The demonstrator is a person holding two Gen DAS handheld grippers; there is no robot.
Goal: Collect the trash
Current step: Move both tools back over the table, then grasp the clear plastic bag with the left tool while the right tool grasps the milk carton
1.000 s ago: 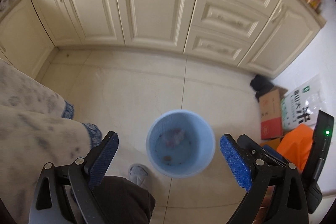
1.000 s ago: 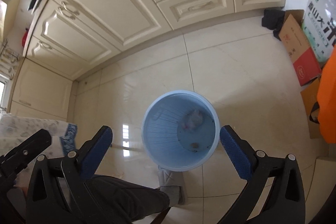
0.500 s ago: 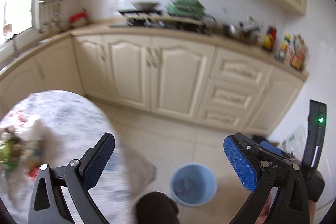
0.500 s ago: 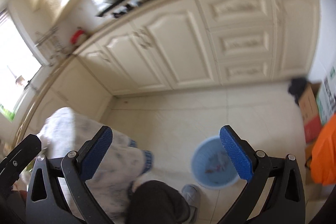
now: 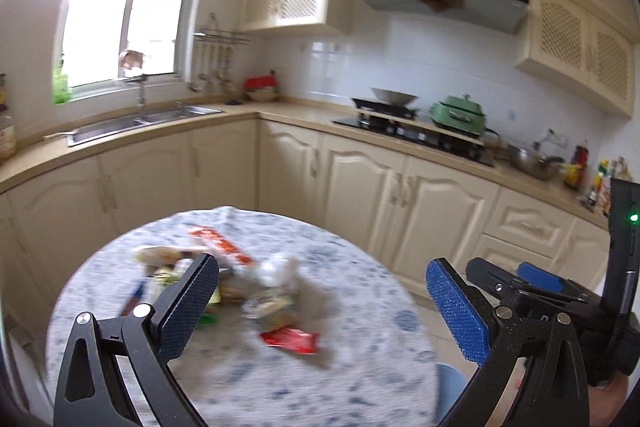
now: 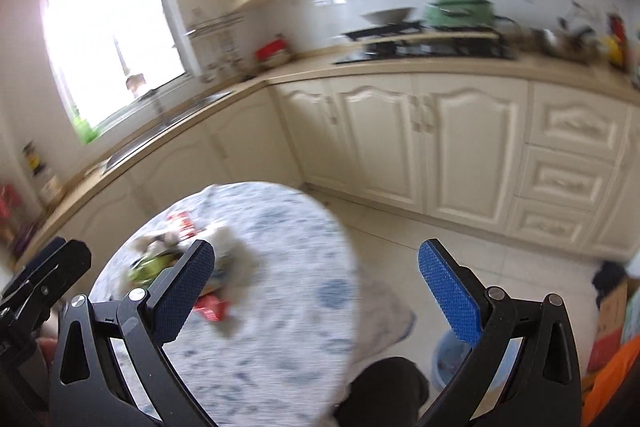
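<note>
On table | trash pile | bin clearer from right

**Materials and finish, kitchen scene**

Round table: covered in matt cloth, white with a blue print. Trash pile: glossy crinkled wrappers, red and green, blurred. Left gripper: black matt plastic frame, blue rough-textured pads. Sink: brushed metal. Cabinets: cream, smooth satin finish. Wall tiles: white, glossy. Bin: pale blue plastic.

Trash on table, bin beside
</note>
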